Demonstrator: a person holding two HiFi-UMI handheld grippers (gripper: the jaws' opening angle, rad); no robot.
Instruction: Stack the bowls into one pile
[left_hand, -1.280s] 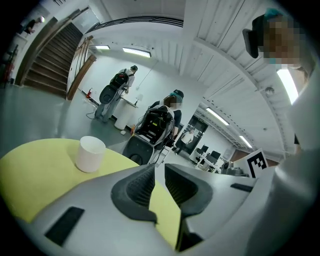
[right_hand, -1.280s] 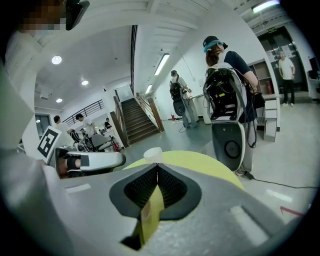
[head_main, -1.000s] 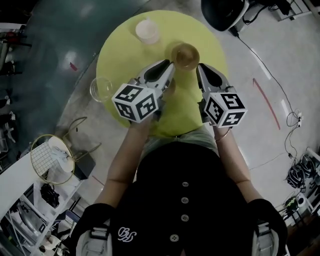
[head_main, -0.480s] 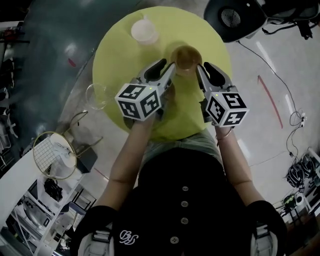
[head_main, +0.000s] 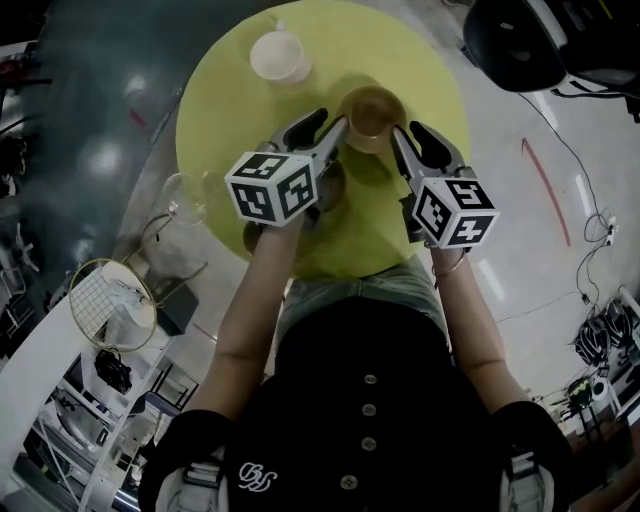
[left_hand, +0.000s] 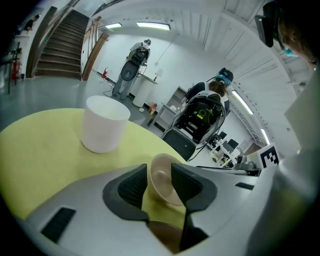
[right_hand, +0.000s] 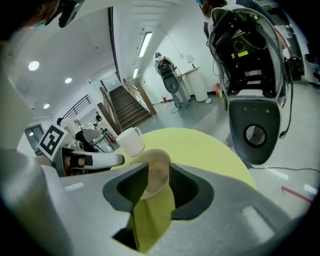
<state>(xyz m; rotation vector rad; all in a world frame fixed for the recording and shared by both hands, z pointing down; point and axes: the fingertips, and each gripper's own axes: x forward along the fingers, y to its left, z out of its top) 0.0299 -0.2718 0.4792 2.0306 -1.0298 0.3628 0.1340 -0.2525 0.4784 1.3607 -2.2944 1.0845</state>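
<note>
A tan bowl (head_main: 372, 112) stands upright on the round yellow-green table (head_main: 240, 110). My left gripper (head_main: 333, 122) is at its left rim and my right gripper (head_main: 406, 130) at its right rim. In the left gripper view the bowl (left_hand: 164, 181) shows in the gap between the parted jaws. In the right gripper view the bowl (right_hand: 154, 172) lies just beyond the tips, and these jaws have just been opening, with no pad pressing on it. A dark brown bowl (head_main: 330, 186) sits under the left gripper.
A white cup (head_main: 280, 57) stands at the table's far side. A clear glass bowl (head_main: 190, 195) sits at the table's left edge. A black machine (head_main: 525, 40) stands on the floor to the right, and a wire basket (head_main: 105, 310) lower left.
Both grippers have sunk toward the table and sit closer around the tan bowl, which has stayed between their tips.
</note>
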